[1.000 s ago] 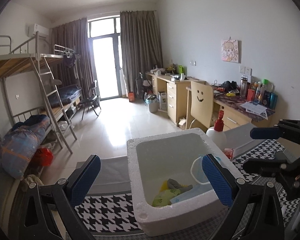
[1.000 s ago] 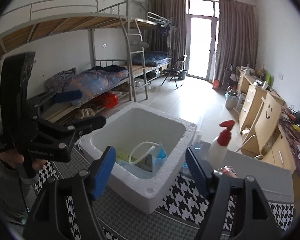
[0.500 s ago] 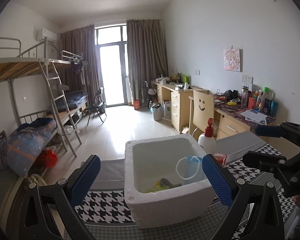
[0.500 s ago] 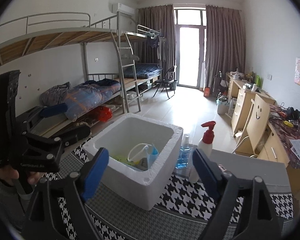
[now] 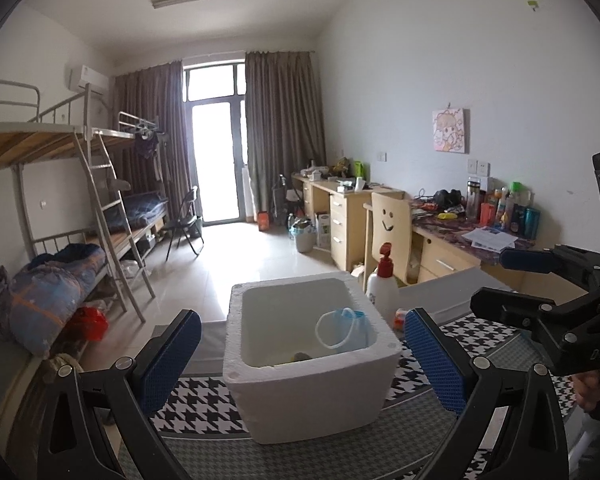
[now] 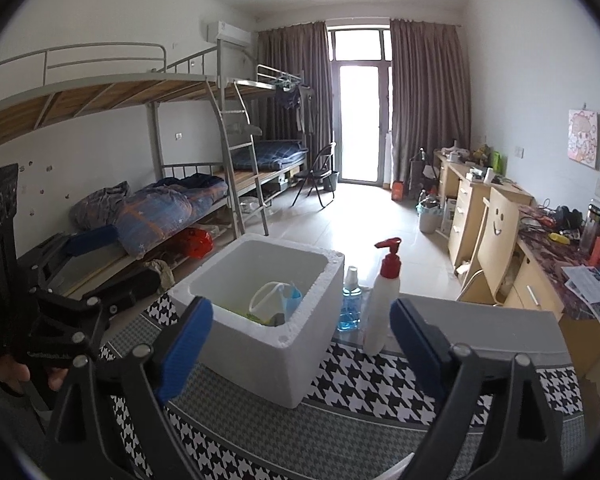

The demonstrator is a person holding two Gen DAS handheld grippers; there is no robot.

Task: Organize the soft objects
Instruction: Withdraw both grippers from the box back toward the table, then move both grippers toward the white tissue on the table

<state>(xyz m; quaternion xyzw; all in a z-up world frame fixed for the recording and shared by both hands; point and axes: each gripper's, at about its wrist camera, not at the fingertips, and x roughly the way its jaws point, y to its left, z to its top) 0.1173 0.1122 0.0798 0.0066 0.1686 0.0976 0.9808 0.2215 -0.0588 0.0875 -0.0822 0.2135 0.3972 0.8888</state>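
Note:
A white foam box stands on the houndstooth cloth. Inside it lie a blue face mask with white loops and other soft items, mostly hidden by the front wall. The box also shows in the right wrist view, with the mask inside. My left gripper is open and empty, held back from the box at about rim height. My right gripper is open and empty, also back from the box. Each gripper shows in the other's view, the right one and the left one.
A white pump bottle with a red top and a blue liquid bottle stand right of the box. A small orange item lies behind it. Bunk beds line the left wall, desks and a chair the right.
Both grippers have drawn back and tilted up from the box; it now looks smaller and lower in both views. Both stay open and empty.

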